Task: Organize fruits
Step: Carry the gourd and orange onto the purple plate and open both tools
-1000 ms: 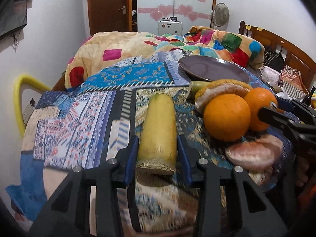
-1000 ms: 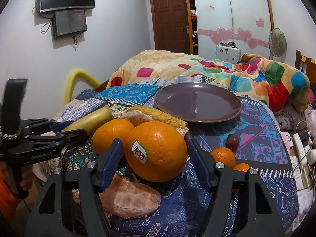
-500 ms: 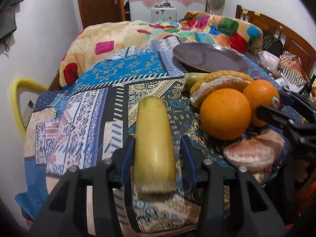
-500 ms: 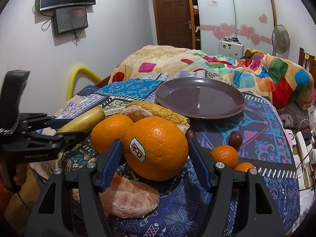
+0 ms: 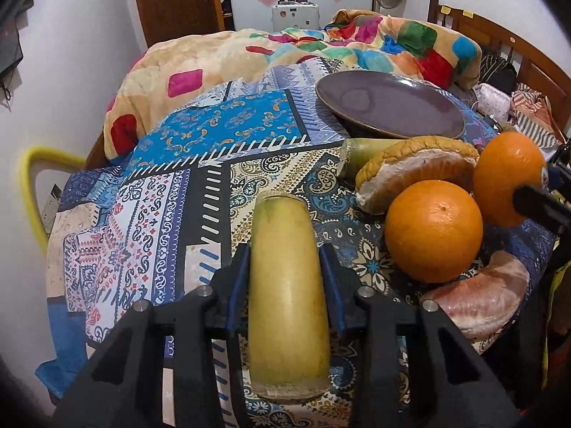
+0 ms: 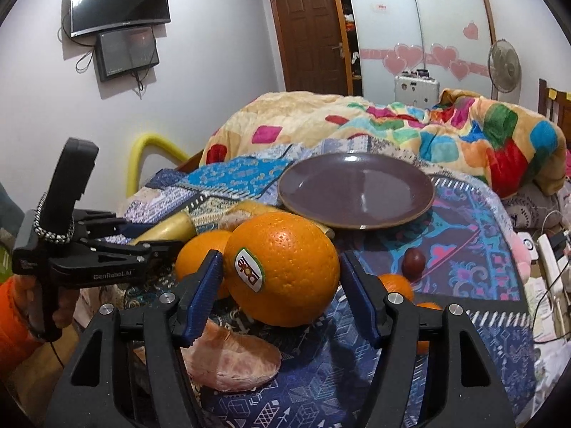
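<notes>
Left wrist view: yellow cut fruit piece [image 5: 288,299] lower centre, clamped between pads just closed by left hand-held gripper [image 5: 285,287], long axis pointing up-frame toward purple plate [image 5: 390,108]. Right hand-held gripper [image 6: 282,290] apart, straddling stickered orange [image 6: 283,267]; second orange [image 5: 433,230], pomelo segment [image 5: 481,297] right.

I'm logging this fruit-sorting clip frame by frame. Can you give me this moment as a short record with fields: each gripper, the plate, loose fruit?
left gripper: jaws just closed, pads against the pale yellow cut fruit cylinder
right gripper: straddles the large stickered orange, gap at its right pad
plate: round purple-brown plate, nothing on it
loose fruit: second orange, peeled pink citrus segment, small dark red fruit
surface: patterned blue bedcloth
</notes>
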